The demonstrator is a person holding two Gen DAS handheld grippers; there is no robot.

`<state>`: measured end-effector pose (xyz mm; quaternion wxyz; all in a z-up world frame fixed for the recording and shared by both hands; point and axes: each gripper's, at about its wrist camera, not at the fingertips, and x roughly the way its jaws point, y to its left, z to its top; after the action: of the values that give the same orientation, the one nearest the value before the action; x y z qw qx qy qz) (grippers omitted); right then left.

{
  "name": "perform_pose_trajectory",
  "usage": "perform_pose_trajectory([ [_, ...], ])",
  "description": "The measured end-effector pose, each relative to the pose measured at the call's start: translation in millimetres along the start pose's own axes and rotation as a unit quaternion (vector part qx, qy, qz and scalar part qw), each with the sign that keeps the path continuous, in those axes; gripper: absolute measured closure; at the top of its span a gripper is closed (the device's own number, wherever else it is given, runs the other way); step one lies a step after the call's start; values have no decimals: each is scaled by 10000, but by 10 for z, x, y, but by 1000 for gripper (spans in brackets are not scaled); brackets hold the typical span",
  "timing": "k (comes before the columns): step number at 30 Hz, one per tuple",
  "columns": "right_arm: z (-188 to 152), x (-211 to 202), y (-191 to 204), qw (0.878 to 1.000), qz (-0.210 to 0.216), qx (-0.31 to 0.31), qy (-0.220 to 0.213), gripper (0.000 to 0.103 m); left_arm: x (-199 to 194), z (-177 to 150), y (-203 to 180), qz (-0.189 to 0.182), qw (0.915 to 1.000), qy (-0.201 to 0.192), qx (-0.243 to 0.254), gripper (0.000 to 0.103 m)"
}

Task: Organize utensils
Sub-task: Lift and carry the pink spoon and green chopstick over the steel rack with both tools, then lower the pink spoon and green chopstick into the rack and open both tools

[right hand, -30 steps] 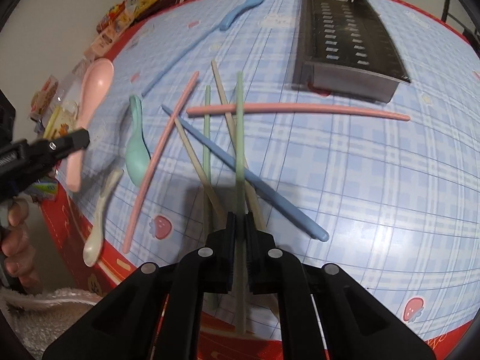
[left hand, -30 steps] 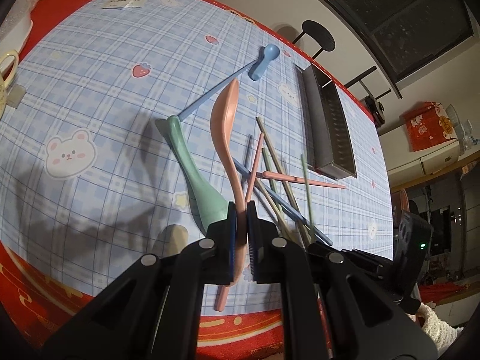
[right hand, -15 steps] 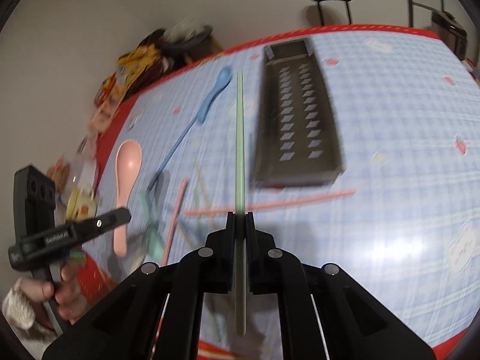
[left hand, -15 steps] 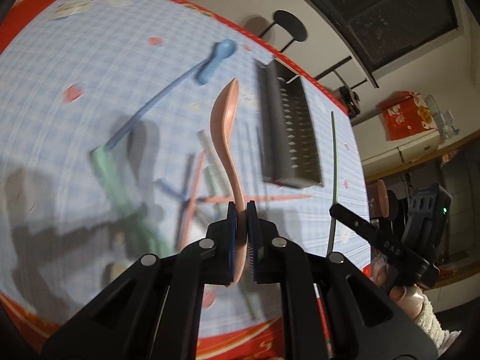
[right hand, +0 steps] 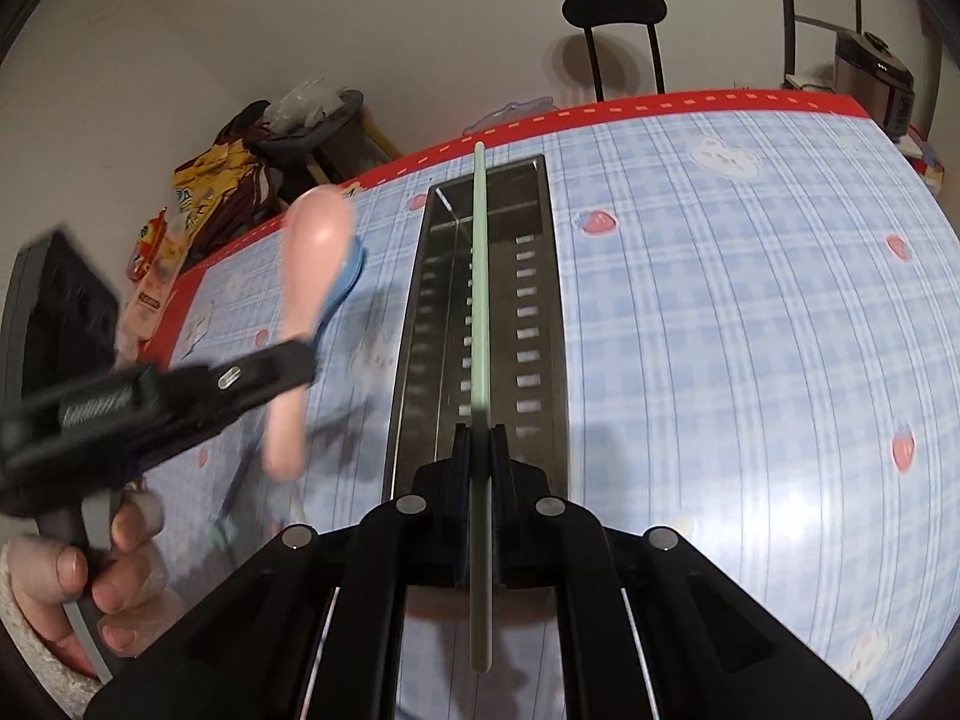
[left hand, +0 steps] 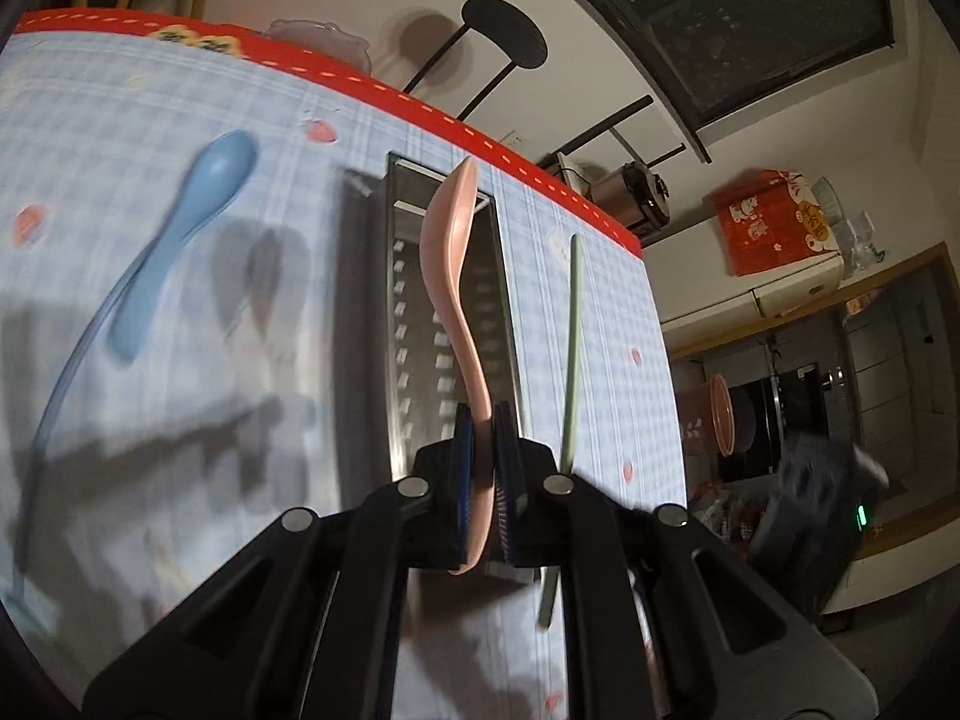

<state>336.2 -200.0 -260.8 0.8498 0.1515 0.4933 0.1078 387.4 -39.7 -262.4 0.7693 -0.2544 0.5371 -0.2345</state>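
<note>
My left gripper (left hand: 485, 420) is shut on the handle of a pink spoon (left hand: 447, 252), held in the air above the dark metal utensil tray (left hand: 360, 324). My right gripper (right hand: 480, 435) is shut on a pale green chopstick (right hand: 478, 276) that runs lengthwise over the same slotted tray (right hand: 549, 324). The left gripper with its pink spoon (right hand: 312, 246) shows blurred at the left of the right wrist view, just left of the tray. The green chopstick (left hand: 573, 330) also appears right of the tray in the left wrist view. A blue spoon (left hand: 186, 222) lies on the cloth left of the tray.
The blue checked tablecloth (right hand: 750, 330) has a red border at the far edge. A black stool (right hand: 615, 6) stands behind the table. Snack bags (right hand: 198, 180) and clutter sit beyond the table's left edge. A person's hand (right hand: 108, 570) holds the left gripper's handle.
Both grippers have lifted their utensils off the pile and carried them across the table to the tray. The remaining chopsticks and the green spoon have dropped out of view.
</note>
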Motion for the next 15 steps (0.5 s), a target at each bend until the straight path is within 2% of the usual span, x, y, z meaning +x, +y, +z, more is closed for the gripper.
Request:
perform_pose_trajectory([
  [8,173,321,-12,9994,-297,-15,150,96,521,500,49,67,9995,141,-287,92],
  [15,142,376,-31,9987,-434,52,262,96,749,619,97,319,9986,298,-295,90],
])
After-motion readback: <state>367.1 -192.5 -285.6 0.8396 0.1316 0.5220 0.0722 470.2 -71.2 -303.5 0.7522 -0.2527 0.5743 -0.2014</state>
